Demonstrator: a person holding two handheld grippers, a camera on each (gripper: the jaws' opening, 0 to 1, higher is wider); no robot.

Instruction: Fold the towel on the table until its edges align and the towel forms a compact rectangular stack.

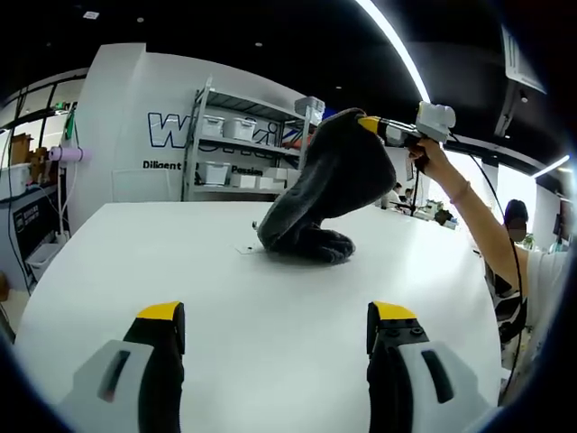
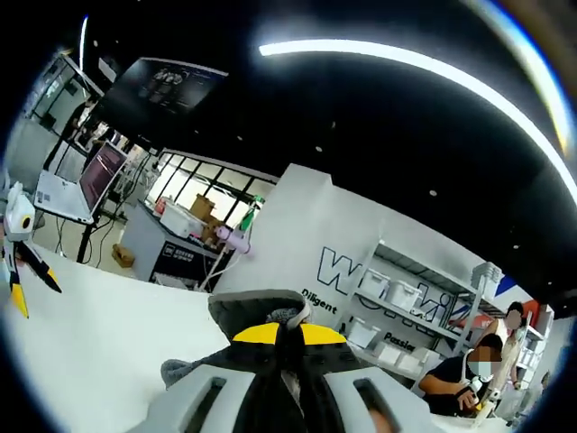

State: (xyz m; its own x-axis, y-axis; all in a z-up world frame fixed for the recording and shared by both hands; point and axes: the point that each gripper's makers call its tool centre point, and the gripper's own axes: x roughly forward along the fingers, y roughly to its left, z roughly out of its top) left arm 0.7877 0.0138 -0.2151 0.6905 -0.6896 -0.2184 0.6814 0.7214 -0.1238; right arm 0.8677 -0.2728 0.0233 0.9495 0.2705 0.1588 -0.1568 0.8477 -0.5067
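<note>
A dark grey towel (image 1: 320, 189) hangs from one raised corner, its lower end bunched on the white table (image 1: 180, 262). My right gripper (image 1: 377, 126) is shut on that top corner, held up by a person's hand (image 1: 424, 153). Low in the left gripper view, my left gripper (image 1: 277, 327) stands open over bare table, well short of the towel. In the right gripper view, the right gripper (image 2: 288, 338) has its yellow tips pinched together on towel (image 2: 261, 307) fabric, which drapes over them. The left gripper (image 2: 22, 275) shows at the far left, over the table (image 2: 90, 334).
A person's arm (image 1: 478, 216) reaches in from the right along the table's edge. Metal shelves with white bins (image 1: 239, 149) stand behind the table against a lettered wall. A desk with a laptop (image 2: 77, 185) is off to one side. A seated person (image 2: 469, 374) is in the background.
</note>
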